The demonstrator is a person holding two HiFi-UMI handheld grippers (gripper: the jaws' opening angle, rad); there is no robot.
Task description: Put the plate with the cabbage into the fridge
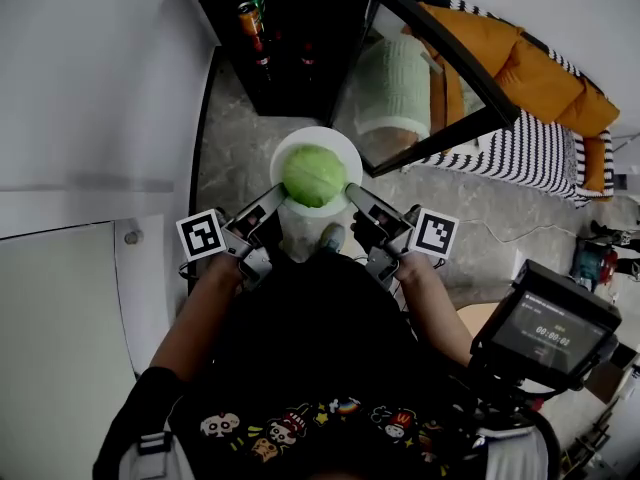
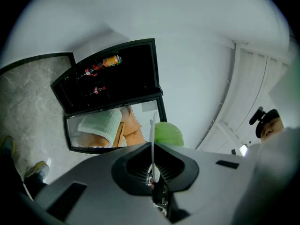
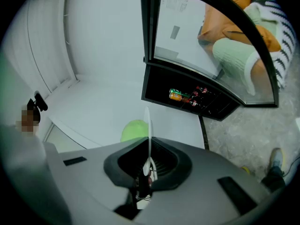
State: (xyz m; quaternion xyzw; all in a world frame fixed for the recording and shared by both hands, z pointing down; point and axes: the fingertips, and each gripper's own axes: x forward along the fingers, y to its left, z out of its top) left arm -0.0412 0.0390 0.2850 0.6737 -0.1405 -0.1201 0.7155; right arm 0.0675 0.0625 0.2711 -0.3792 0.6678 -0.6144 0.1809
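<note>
A white plate (image 1: 335, 146) with a green cabbage (image 1: 313, 174) on it hangs in the air in front of the open fridge (image 1: 300, 48). My left gripper (image 1: 279, 200) is shut on the plate's left rim. On the opposite rim my right gripper (image 1: 351, 194) is shut too. In the left gripper view the plate (image 2: 152, 139) shows edge-on between the jaws, the cabbage (image 2: 168, 134) just right of it. The right gripper view shows the plate (image 3: 148, 135) edge-on as well, the cabbage (image 3: 134, 130) to its left.
The fridge's glass door (image 1: 440, 78) stands swung open to the right, reflecting an orange and striped couch. Bottles and a can (image 1: 252, 23) stand on the dark fridge shelves. A white wall (image 1: 90, 88) runs along the left. A device with a screen (image 1: 548, 330) sits low right.
</note>
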